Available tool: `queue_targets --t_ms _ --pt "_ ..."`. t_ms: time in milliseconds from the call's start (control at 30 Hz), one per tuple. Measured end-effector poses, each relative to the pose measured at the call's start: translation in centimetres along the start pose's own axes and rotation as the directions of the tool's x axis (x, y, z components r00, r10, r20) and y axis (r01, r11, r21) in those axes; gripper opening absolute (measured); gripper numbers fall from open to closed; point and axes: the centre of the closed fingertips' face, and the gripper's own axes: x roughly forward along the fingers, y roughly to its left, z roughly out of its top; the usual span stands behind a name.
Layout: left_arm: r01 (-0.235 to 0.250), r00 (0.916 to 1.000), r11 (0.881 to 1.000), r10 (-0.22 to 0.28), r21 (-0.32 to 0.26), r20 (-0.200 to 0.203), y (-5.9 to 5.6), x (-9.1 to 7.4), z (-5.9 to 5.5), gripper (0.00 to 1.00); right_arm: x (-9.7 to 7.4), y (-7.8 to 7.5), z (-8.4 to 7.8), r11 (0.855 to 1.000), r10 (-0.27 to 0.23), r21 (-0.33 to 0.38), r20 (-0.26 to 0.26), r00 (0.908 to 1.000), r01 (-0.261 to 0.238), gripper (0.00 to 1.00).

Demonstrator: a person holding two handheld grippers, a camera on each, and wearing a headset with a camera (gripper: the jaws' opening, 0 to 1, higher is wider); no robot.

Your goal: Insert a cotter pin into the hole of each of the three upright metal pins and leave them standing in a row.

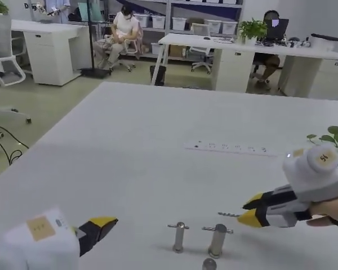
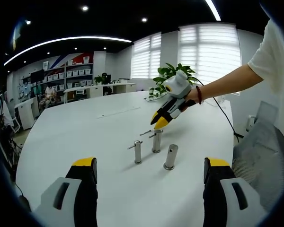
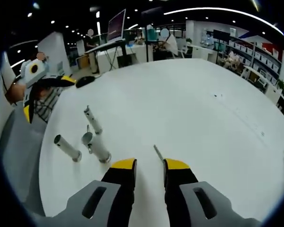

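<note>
Three upright metal pins stand near the table's front edge. The left pin (image 1: 178,237) (image 2: 137,152) and the middle pin (image 1: 217,240) (image 2: 156,141) each carry a cotter pin crosswise. The third pin (image 1: 209,263) (image 2: 170,157) shows a bare hole. My right gripper (image 1: 251,210) (image 3: 150,165) is shut on a cotter pin (image 1: 228,214) (image 3: 158,153), which hangs just above and to the right of the middle pin. Well short of the pins, my left gripper (image 1: 104,226) (image 2: 150,169) stands wide open with nothing in it.
A white power strip (image 1: 225,148) lies farther back on the white table (image 1: 129,146). A leafy plant (image 1: 333,135) sits at the right edge. Desks, chairs and seated people fill the room behind.
</note>
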Motion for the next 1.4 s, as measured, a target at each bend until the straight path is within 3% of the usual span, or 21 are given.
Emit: queue_targets --t_ms 267,667,867,1033,1400 --pt "0.016 0.9999 1.0 -0.016 0.004 -0.005 -0.2 0.4 -0.3 0.88 1.8 -0.4 -1.1 1.0 0.015 -0.01 -0.062 0.998 -0.016 0.22" --pt "0.024 0.9995 1.0 -0.024 0.001 -0.02 -0.2 0.6 -0.7 0.85 2.1 -0.5 -1.4 0.997 0.008 -0.075 -0.123 0.9924 -0.017 0.15" --pt "0.032 0.9991 0.999 -0.032 -0.001 -0.029 -0.5 0.8 -0.9 0.85 2.2 -0.8 -1.4 0.987 0.001 -0.158 -0.197 0.9804 -0.033 0.12" --pt "0.037 0.9988 0.999 -0.037 0.0 -0.032 -0.6 0.8 -0.9 0.84 2.5 -1.4 -1.5 0.985 0.005 -0.166 -0.243 0.97 -0.047 0.07" --pt "0.041 0.9984 0.999 -0.041 0.006 -0.04 -0.7 0.7 -0.9 0.82 2.4 -1.2 -1.6 0.983 -0.019 -0.181 -0.27 0.9628 -0.031 0.03"
